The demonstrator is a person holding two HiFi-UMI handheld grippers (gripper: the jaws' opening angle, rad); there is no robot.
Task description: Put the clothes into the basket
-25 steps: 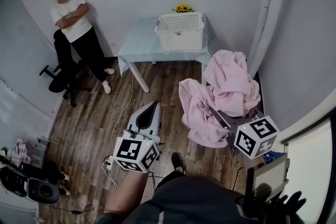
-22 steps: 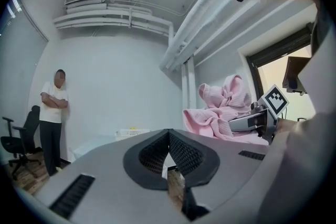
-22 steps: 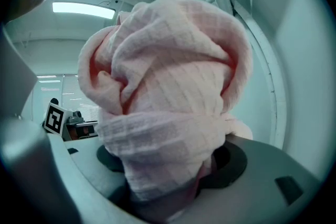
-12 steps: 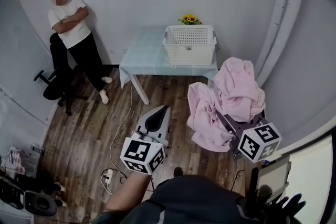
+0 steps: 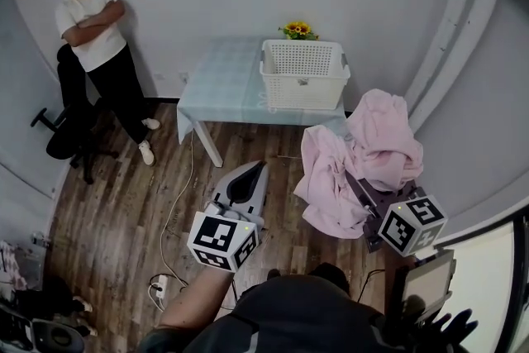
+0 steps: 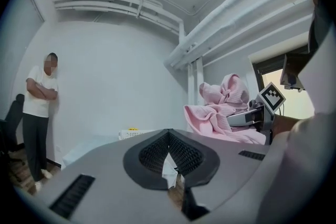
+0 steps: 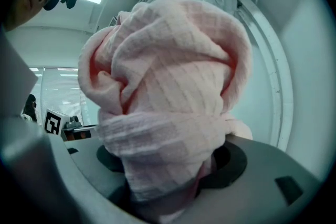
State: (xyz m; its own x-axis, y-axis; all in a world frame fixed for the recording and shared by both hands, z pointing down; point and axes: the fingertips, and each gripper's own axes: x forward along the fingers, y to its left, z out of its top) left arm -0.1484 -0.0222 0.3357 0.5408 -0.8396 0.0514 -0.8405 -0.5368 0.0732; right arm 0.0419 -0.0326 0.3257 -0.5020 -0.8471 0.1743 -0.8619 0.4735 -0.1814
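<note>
A bulky pink cloth [image 5: 368, 149] hangs bunched from my right gripper [image 5: 357, 186], which is shut on it; the fingertips are buried in the folds. In the right gripper view the pink cloth [image 7: 168, 86] fills the picture above the gripper [image 7: 168, 170]. The white basket [image 5: 303, 73] stands with nothing showing inside on a small table [image 5: 219, 87] by the far wall, beyond the cloth. My left gripper [image 5: 254, 171] is held over the floor, left of the cloth, shut with nothing in it. The left gripper view shows the pink cloth [image 6: 220, 110] to its right.
A person [image 5: 91, 45] stands with arms crossed against the wall at the far left, next to a black chair [image 5: 58, 136]. Yellow flowers [image 5: 297, 30] sit behind the basket. A white cable [image 5: 175, 198] runs across the wooden floor to a power strip [image 5: 157, 290].
The table and basket have come closer and lower in the head view. Both grippers and the pink cloth have moved a little toward the table. Both grips are unchanged.
</note>
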